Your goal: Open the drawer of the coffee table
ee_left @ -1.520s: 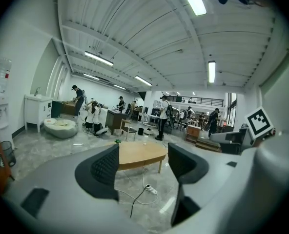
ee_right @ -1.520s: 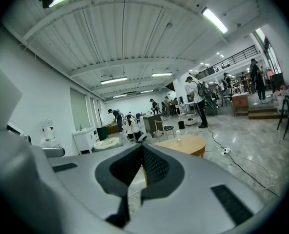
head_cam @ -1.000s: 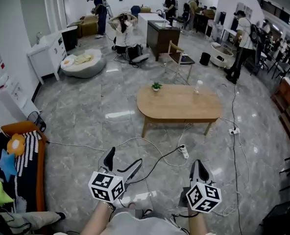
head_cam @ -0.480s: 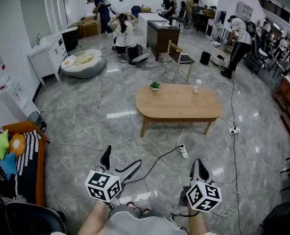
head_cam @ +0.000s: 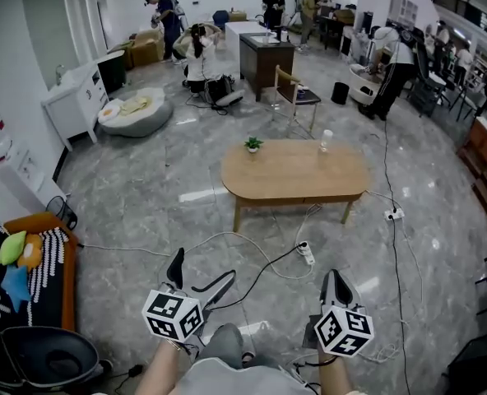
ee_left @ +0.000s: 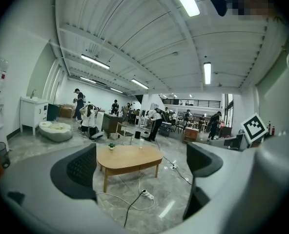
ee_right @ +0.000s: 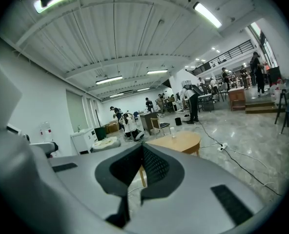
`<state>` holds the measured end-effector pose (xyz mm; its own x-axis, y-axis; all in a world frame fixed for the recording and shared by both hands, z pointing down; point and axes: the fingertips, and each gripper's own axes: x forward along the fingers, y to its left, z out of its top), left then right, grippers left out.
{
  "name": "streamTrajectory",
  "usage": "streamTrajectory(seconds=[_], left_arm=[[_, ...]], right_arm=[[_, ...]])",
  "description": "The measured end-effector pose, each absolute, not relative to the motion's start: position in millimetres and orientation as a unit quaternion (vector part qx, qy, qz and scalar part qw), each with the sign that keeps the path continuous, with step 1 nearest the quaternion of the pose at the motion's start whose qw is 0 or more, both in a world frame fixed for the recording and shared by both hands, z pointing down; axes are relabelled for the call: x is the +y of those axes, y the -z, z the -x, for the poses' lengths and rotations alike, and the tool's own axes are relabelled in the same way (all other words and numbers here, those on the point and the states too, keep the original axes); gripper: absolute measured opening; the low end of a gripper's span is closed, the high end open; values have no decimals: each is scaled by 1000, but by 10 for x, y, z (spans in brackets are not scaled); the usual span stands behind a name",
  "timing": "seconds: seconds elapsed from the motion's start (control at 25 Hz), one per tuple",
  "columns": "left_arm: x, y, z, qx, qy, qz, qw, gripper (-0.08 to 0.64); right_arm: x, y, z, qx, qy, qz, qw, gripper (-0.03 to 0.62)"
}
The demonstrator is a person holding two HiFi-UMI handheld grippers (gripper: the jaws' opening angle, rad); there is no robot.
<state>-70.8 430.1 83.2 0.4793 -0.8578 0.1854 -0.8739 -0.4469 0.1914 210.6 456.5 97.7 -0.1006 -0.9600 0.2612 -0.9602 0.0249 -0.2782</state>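
Note:
The oval wooden coffee table (head_cam: 297,171) stands in the middle of the floor, well ahead of both grippers; its front apron, where a drawer would sit, shows no detail from here. On its top stand a small potted plant (head_cam: 252,144) and a clear cup (head_cam: 326,141). My left gripper (head_cam: 202,268) is open wide with nothing between its jaws, and the table (ee_left: 130,156) shows through the gap in the left gripper view. My right gripper (head_cam: 332,276) is shut on nothing, its pads meeting (ee_right: 142,152) in front of the table (ee_right: 181,141).
Cables and a power strip (head_cam: 306,253) lie on the marble floor between me and the table. An orange sofa (head_cam: 38,262) is at the left and a wooden chair (head_cam: 295,97) behind the table. Several people stand at the back.
Both grippers and the view have drifted forward, so the table looks slightly nearer. The left jaws stand a little wider. The right gripper stays shut.

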Motion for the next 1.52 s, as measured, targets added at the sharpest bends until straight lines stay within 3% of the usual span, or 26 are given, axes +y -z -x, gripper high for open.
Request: streamTrajectory(seconds=[0.56, 1.52], left_arm=[[3325, -917, 604, -501, -22, -854, 141, 554], [957, -1084, 1111, -462, -13, -867, 186, 554]], right_arm=[[3847, -1054, -2322, -693, -199, -693, 2, 0], [1826, -968, -1930, -662, -202, -722, 7, 0]])
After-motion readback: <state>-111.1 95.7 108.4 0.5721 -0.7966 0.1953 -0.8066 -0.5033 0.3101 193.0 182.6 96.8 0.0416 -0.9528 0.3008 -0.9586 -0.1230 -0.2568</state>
